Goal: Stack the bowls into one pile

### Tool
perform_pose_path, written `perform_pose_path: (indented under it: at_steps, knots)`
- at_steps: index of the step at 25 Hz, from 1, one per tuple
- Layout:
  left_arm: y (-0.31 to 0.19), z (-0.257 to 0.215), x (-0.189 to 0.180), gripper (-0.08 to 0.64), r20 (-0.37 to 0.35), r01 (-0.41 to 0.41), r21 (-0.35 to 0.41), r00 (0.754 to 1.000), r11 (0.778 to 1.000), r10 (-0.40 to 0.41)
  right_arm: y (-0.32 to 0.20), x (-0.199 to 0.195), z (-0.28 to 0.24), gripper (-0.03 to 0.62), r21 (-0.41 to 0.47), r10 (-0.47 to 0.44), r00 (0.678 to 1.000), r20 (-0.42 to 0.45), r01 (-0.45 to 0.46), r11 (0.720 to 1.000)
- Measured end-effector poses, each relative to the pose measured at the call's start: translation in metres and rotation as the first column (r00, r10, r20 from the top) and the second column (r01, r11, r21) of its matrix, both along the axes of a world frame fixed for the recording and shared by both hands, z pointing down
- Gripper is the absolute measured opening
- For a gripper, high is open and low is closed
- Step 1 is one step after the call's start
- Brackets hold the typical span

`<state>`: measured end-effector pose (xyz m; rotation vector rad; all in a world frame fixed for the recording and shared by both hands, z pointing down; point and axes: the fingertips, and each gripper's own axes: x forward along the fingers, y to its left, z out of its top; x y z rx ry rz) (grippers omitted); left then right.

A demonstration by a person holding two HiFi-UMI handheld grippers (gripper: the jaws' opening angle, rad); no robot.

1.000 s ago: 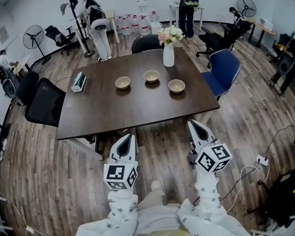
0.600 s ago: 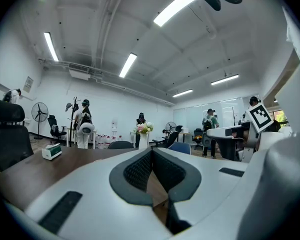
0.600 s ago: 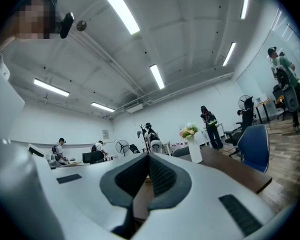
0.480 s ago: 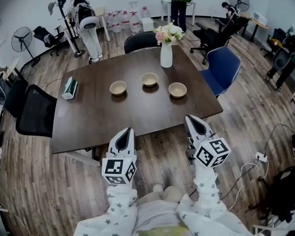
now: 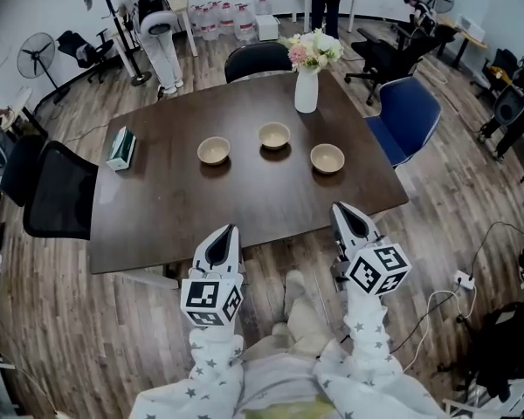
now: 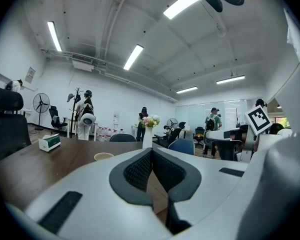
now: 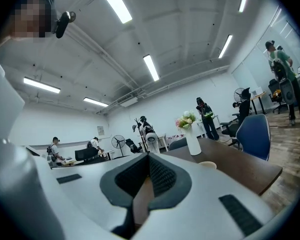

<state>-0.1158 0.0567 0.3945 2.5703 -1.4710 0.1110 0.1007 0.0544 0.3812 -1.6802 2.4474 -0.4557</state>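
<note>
Three beige bowls stand apart on the dark brown table (image 5: 201,208): the left bowl (image 5: 214,150), the middle bowl (image 5: 274,135) and the right bowl (image 5: 327,158). My left gripper (image 5: 225,231) is shut and empty, short of the table's near edge. My right gripper (image 5: 343,208) is shut and empty too, just over the near right edge. The left gripper view shows the left bowl (image 6: 103,156) low over the jaws (image 6: 151,151). In the right gripper view the right bowl (image 7: 207,164) shows beside the shut tips (image 7: 148,156).
A white vase with flowers (image 5: 306,81) stands at the table's far side, a tissue box (image 5: 120,147) at its left end. A black chair (image 5: 52,190) is at the left, a blue chair (image 5: 410,120) at the right, another black chair (image 5: 258,58) beyond. People stand in the background.
Both grippers have come closer to the table's near edge; the right one now reaches over it. The bowls have not moved.
</note>
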Motion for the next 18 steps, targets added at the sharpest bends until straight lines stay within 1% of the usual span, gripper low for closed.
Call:
perform_pose_path:
  at_steps: [2,6,11,18]
  knots:
    - [-0.014,0.0,-0.001,0.026,-0.001,0.01,0.001,1.0,1.0,-0.01,-0.016,0.002,0.001,0.021,0.0,-0.002,1.0,0.003,0.002,1.0]
    - [-0.049,0.002,-0.001,0.026,0.005,0.021,0.003,1.0,1.0,-0.021,-0.057,0.004,0.003,0.021,0.001,-0.017,0.999,0.04,0.017,1.0]
    - [-0.098,-0.005,0.005,0.026,0.006,0.044,0.009,0.999,0.999,-0.044,-0.113,0.01,-0.002,0.021,0.004,-0.044,0.998,0.048,0.044,0.999]
    - [-0.157,-0.012,0.028,0.026,0.008,0.039,0.013,0.999,0.999,-0.039,-0.177,0.035,0.0,0.021,-0.016,-0.044,0.996,0.073,0.046,0.999]
